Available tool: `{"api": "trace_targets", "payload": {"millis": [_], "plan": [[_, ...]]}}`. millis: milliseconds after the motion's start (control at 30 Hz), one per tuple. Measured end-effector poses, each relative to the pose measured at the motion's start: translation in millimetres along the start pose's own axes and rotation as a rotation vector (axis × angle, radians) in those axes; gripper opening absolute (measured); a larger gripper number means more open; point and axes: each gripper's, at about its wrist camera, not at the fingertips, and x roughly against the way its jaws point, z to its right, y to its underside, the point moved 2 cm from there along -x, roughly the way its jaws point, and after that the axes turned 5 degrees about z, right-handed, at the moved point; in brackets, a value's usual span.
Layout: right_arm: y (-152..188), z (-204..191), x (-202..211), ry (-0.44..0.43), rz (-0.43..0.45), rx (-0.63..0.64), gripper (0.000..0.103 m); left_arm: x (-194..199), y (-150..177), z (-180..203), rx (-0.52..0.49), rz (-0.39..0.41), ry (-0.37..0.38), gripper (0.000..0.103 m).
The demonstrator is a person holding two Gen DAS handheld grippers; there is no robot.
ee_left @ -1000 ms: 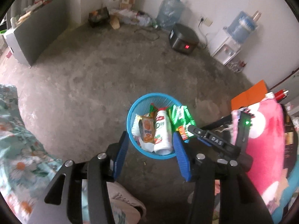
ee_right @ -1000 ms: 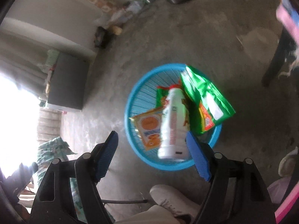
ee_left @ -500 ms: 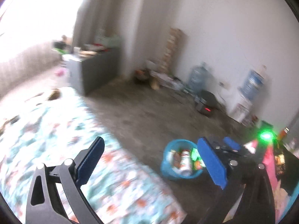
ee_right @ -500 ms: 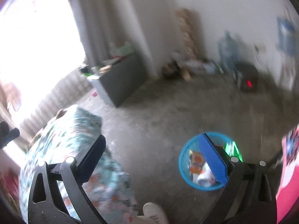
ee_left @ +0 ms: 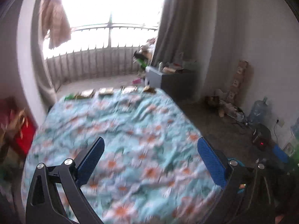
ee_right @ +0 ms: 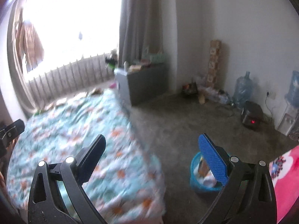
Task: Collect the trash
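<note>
You are holding both grippers over the floral bed [ee_left: 130, 130], and both views are blurring. The left gripper [ee_left: 149, 158] is carrying nothing, its blue pads spread wide; the right gripper [ee_right: 152, 156] is likewise splayed and holding nothing. The blue basket [ee_right: 194, 179] with collected trash is sitting on the floor at about four o'clock in the right view, partly behind the right pad. What looks like remaining trash, a row of flat packets [ee_left: 105, 91], is lying along the bed's far edge at twelve o'clock in the left view, just before the balcony floor. I judge the step in hand is reaching for those: keep the fingers wide, slow down so the view sharpens, and come in low and flat over the quilt. The grey cabinet [ee_left: 173, 80] is standing near the bed's corner at one o'clock, so stay left of it; the floor toward three o'clock is offering free room back to the basket
</note>
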Motion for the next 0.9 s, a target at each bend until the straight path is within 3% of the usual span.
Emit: {"api": "trace_targets", "payload": {"millis": [100,200,333,633,900], "plan": [[21.8,-18.5,0.9,-0.016,-0.069,0.05,0.095,-4.4,23.9,-13.7,0.055,-0.122,0.024,0.098],[37.5,-31.1,4.4,-0.032,-0.109,0.131,0.095,-6.3,45.6,-18.7,0.09,-0.164,-0.027,0.097],[50.4,-33.5,9.2,-0.021,-0.137,0.193,0.095,-5.8,68.3,-20.9,0.065,-0.227,-0.079,0.097],[69.5,-9.4,17.7,0.021,-0.199,0.203,0.095,-2.4,73.7,-14.7,-0.008,-0.217,-0.128,0.097],[75.6,2.1,19.9,0.038,-0.216,0.204,0.095,-9.5,82.5,-8.6,-0.06,-0.277,-0.145,0.097]]}}
